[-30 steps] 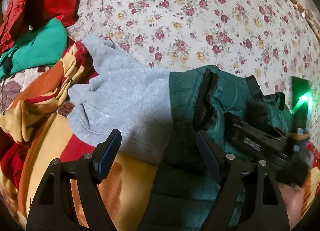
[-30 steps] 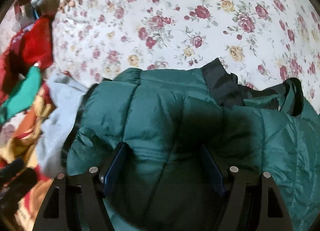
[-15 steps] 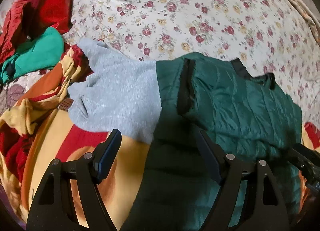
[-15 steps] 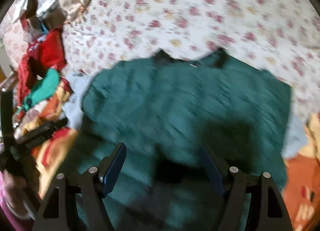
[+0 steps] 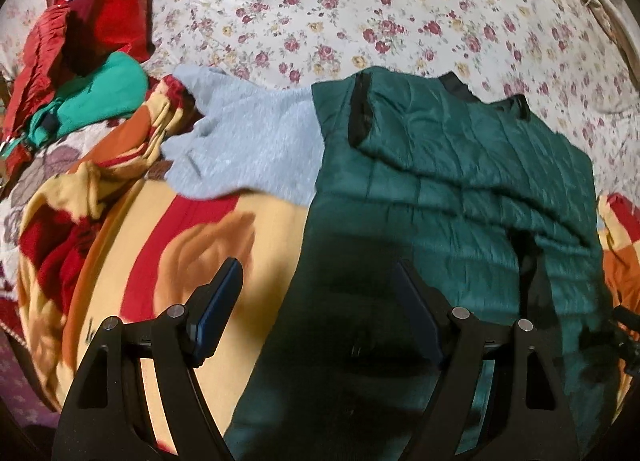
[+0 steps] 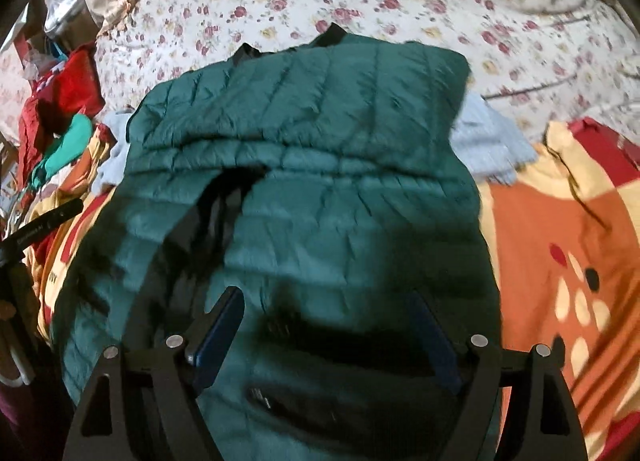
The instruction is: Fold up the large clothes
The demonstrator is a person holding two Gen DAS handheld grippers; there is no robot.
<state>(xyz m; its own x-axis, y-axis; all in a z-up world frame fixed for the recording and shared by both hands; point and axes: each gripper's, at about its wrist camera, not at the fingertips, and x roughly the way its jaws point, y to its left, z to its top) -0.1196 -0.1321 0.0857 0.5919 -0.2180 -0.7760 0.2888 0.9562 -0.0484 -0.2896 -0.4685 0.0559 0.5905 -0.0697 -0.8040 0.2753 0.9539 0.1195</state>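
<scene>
A dark green quilted puffer jacket (image 5: 452, 189) lies on the bed with both sleeves folded in over its body; it also fills the right wrist view (image 6: 304, 165). A black sleeve cuff (image 5: 359, 109) lies across its upper left. My left gripper (image 5: 320, 301) is open and empty, above the jacket's lower left edge. My right gripper (image 6: 328, 329) is open and empty, above the jacket's lower part. A grey sweatshirt (image 5: 248, 149) lies under the jacket, sticking out at its left, and its other side (image 6: 488, 145) shows at the right.
A yellow, red and orange blanket (image 5: 160, 245) lies under the clothes, on a floral bedsheet (image 5: 360, 9). Red (image 5: 92, 25) and bright green (image 5: 100, 97) garments are piled at the far left. The left gripper's handle (image 6: 36, 233) shows at the left edge.
Both grippers have pulled back toward me and away from the jacket. The right gripper, which was low over the folded sleeve, now sees the whole jacket. The jacket lies flatter.
</scene>
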